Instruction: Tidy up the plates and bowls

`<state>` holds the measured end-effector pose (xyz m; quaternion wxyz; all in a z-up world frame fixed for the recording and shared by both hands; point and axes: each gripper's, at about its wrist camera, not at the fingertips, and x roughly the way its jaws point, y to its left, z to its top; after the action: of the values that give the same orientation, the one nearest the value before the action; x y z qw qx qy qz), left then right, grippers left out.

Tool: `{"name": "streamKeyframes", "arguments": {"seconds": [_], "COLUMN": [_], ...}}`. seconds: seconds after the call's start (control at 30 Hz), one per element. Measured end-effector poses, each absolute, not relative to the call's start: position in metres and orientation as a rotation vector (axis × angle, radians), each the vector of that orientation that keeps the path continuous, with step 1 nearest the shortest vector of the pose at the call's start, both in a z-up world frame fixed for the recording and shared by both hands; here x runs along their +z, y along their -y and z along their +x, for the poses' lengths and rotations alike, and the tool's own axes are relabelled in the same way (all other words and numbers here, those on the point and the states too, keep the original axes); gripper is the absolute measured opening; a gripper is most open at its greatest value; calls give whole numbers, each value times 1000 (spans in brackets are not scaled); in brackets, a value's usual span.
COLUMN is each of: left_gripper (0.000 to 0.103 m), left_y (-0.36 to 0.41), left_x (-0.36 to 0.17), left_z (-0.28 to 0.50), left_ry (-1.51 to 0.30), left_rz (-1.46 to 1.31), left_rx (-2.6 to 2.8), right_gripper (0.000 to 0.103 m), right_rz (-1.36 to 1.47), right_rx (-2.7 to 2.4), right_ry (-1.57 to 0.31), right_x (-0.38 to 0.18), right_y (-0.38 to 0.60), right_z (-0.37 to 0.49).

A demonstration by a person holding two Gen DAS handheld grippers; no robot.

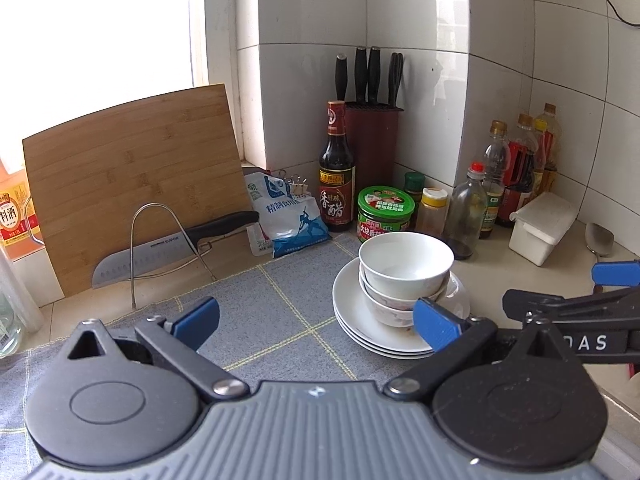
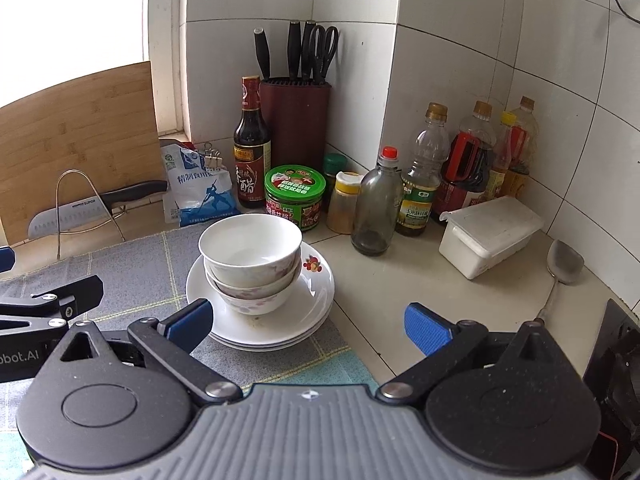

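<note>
We saw the counter running into a tiled corner, with a grey checked cloth spread over its left part. A bamboo cutting board leaned against the window side, and a knife rested on the wire rack in front of it. A knife block stood in the corner beside a dark vinegar bottle, with a row of oil and sauce bottles along the right wall.

The stack of plates lay at the cloth's right edge, and three nested bowls sat on top of it, the uppermost empty.

Our left gripper hung spread wide above the cloth, holding nothing. Our right gripper was likewise spread and empty, just in front of the plates.

A green-lidded jar stood behind the bowls.
</note>
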<state>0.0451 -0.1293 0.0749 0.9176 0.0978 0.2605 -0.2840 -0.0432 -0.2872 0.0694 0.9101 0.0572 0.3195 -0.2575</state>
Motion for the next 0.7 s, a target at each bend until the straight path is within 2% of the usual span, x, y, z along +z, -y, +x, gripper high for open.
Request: {"name": "streamKeyframes", "arguments": {"seconds": [0.7], "left_gripper": [102], "left_y": [134], "left_x": [75], "left_z": [44], "left_ry": [-549], "left_rz": [194], "left_rx": [-586], "right_gripper": [103], "right_rz": [121], "right_rx": [-533], "right_ry": [-674], "right_x": [70], "right_y": [294], "right_z": [-44]}}
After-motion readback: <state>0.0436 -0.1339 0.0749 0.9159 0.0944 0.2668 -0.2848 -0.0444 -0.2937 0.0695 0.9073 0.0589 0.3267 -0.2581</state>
